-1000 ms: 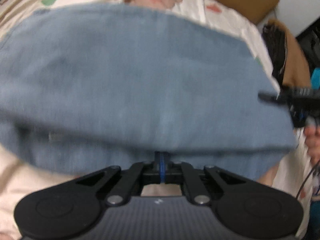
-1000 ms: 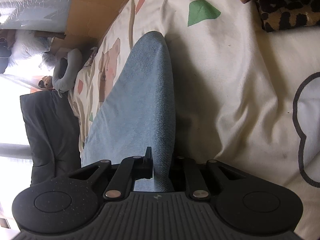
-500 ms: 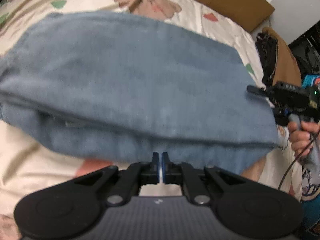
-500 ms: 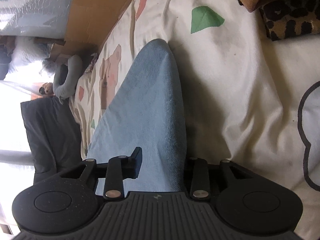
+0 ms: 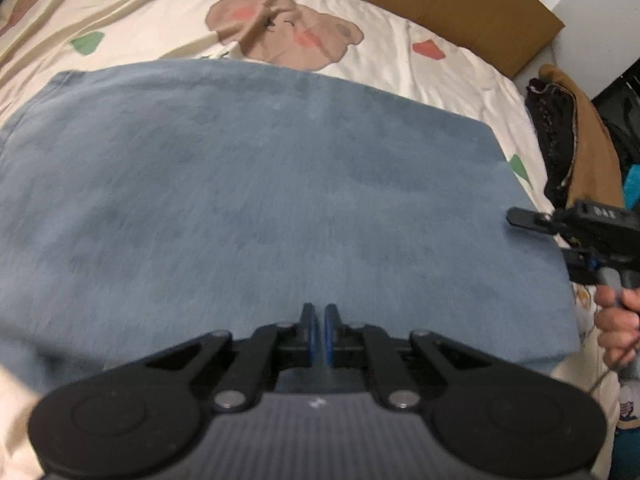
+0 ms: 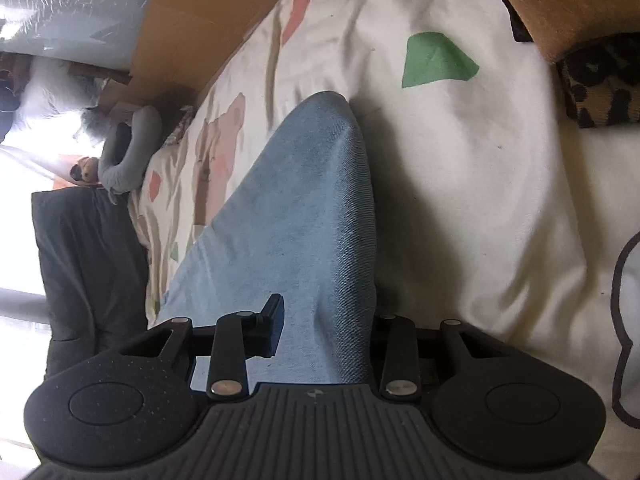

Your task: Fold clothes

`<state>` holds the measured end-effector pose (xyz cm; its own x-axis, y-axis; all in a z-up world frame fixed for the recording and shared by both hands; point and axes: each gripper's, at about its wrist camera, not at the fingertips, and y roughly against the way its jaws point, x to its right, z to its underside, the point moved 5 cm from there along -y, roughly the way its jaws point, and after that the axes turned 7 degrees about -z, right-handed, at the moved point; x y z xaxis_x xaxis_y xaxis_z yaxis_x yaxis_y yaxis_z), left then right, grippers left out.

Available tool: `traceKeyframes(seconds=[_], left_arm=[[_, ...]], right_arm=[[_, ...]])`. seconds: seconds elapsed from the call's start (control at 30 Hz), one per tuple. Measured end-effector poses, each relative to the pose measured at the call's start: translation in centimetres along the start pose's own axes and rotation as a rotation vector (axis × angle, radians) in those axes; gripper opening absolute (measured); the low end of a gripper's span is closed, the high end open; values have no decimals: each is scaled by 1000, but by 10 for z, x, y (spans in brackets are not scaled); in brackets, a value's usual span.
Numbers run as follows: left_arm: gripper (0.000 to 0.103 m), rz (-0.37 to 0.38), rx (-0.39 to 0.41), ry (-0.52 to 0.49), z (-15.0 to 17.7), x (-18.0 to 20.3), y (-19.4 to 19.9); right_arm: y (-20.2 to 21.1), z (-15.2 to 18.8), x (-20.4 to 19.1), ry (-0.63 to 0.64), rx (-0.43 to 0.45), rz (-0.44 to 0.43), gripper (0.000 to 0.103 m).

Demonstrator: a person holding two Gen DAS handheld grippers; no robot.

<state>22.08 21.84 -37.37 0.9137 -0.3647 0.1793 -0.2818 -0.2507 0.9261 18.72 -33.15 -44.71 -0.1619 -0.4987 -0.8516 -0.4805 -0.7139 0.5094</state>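
Observation:
A blue denim-like garment (image 5: 260,200) lies folded flat on the bed and fills most of the left wrist view. My left gripper (image 5: 319,332) hovers over its near edge, shut, with nothing between its blue pads. At the garment's right edge my right gripper (image 5: 520,218) is held by a person's hand (image 5: 616,328). In the right wrist view the garment's folded edge (image 6: 304,220) runs between the fingers of my right gripper (image 6: 326,312). Its jaws are closing, the left finger (image 6: 272,320) stands clear of the cloth, and the right finger is hidden behind the fold.
The bed has a cream sheet (image 5: 440,80) with bear and coloured prints. Brown cardboard (image 5: 440,4) lines the far side. A brown and leopard-print pile (image 5: 560,132) lies at the right. A grey neck pillow (image 6: 132,148) and dark cloth (image 6: 88,272) sit past the bed's far end.
The left gripper let go of the garment's edge and drew back, and the blue cloth settled flat. The right gripper's jaws spread apart off the fold they were pinching.

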Motion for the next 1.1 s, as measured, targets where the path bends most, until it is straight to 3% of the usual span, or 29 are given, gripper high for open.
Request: traceKeyframes(seconds=[0.03,0.1,0.17,0.67,1.1], left_arm=[[5,1,6,-2,-5,1,-4],[5,1,18,4,-15,-1,-11],[4,0,31,10,-27,-1,-18],[3,-3,115,46,-89,-6,-46],[3,-6,158,50,-136,-7,-63]], right_arm=[[1,0,0,5,-2,-3,31],[3,1,-2,26,-12,3,13],[5,1,-4,37,-15,8,8],[13,5,-75,156,-47,38,6],[9,3,-132,216,-89,121,6]])
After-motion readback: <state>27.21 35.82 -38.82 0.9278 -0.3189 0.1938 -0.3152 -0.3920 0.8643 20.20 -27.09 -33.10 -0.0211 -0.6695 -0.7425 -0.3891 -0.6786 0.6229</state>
